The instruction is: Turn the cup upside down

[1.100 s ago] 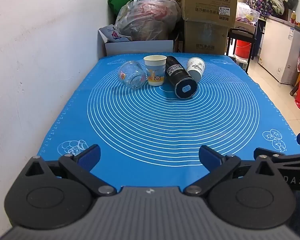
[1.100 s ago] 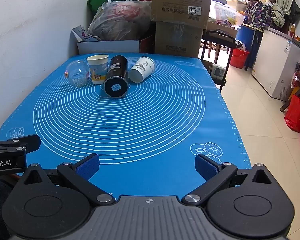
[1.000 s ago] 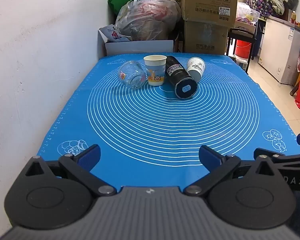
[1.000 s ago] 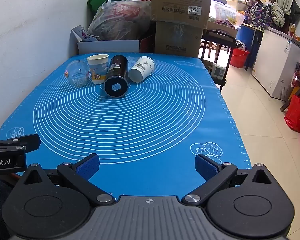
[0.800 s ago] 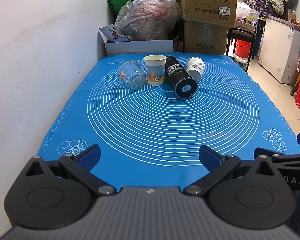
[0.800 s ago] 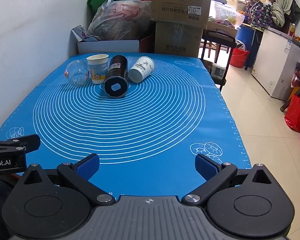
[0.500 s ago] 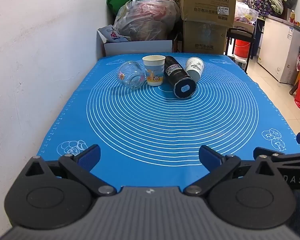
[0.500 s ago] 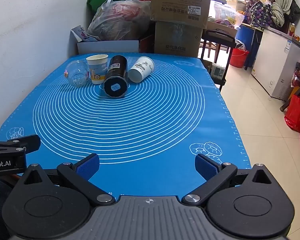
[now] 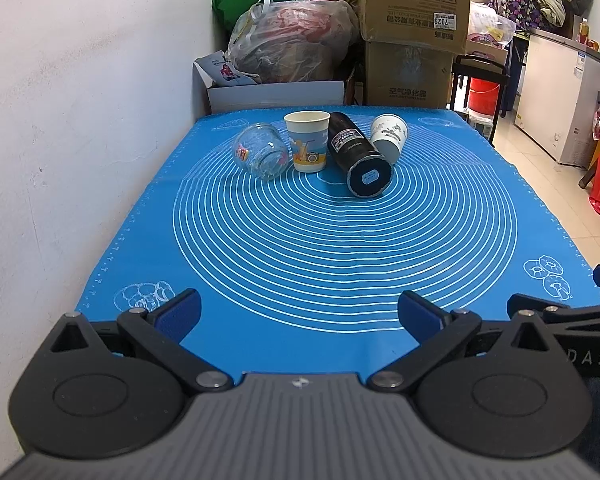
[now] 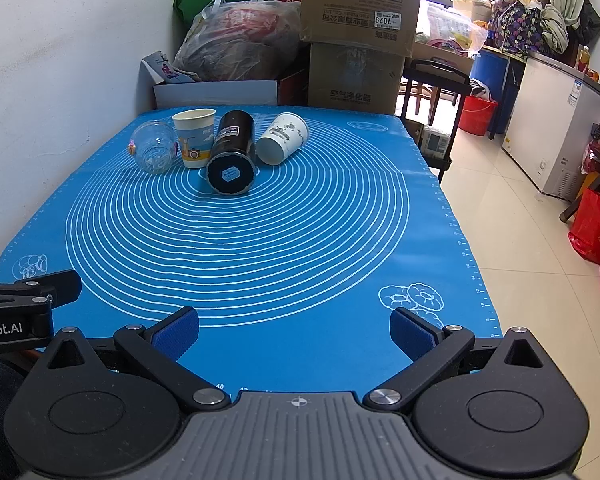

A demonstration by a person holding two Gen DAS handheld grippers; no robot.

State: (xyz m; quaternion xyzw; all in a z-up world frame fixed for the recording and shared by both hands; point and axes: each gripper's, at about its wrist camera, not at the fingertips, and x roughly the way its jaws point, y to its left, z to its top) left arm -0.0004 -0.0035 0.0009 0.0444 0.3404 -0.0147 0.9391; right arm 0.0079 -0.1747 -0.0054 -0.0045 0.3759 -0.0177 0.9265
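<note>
Four cups sit in a row at the far end of the blue mat [image 9: 340, 248]. A clear glass cup [image 9: 261, 156] lies on its side at the left. A paper cup with a blue and orange print [image 9: 308, 140] stands upright. A black tumbler [image 9: 358, 155] lies on its side, base toward me. A white paper cup [image 9: 389, 135] lies on its side at the right. They also show in the right wrist view: glass [image 10: 154, 152], printed cup [image 10: 195, 137], tumbler [image 10: 233, 152], white cup [image 10: 283, 139]. My left gripper [image 9: 300, 312] and right gripper [image 10: 294, 330] are open and empty at the near edge.
A white wall [image 9: 80, 100] runs along the mat's left side. Cardboard boxes [image 9: 412, 32], plastic bags [image 9: 292, 40] and a white box [image 9: 276, 90] stand behind the table. The table's right edge drops to a tiled floor [image 10: 520, 240] with a white freezer [image 10: 556, 120].
Both views have shifted very slightly. The cups have not moved and both grippers stay open.
</note>
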